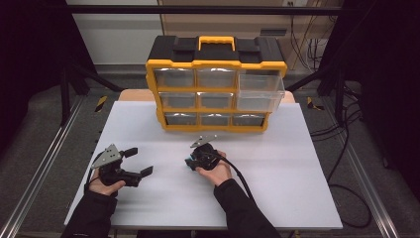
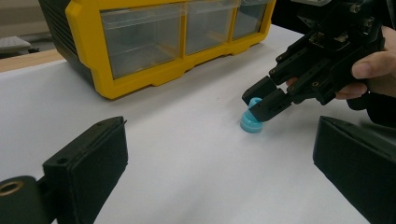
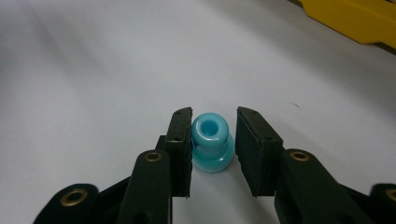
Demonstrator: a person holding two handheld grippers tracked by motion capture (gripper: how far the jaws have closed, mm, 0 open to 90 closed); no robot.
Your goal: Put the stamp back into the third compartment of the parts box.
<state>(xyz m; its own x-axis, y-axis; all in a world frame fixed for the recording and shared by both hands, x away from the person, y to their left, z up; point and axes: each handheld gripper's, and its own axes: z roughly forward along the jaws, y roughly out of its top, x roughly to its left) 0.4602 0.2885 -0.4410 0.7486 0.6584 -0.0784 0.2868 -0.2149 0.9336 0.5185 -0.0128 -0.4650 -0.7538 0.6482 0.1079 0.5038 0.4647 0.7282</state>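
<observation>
High view: yellow drawer organizer (image 1: 216,84) at desk (image 1: 297,188) far edge; left tool (image 1: 137,162) spread apart near the left edge. Left gripper view: right tool (image 2: 264,100) around blue spool (image 2: 251,123). Right gripper view: jaws straddle the upright spool, left touching, right with a gap, mid-desk.

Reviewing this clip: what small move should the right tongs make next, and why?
Probably close the right tongs the rest of the way. The small blue spool stands upright on the white table between the jaws: one jaw touches it, the other shows a slight gap. The left tongs rest open, well aside.
</observation>
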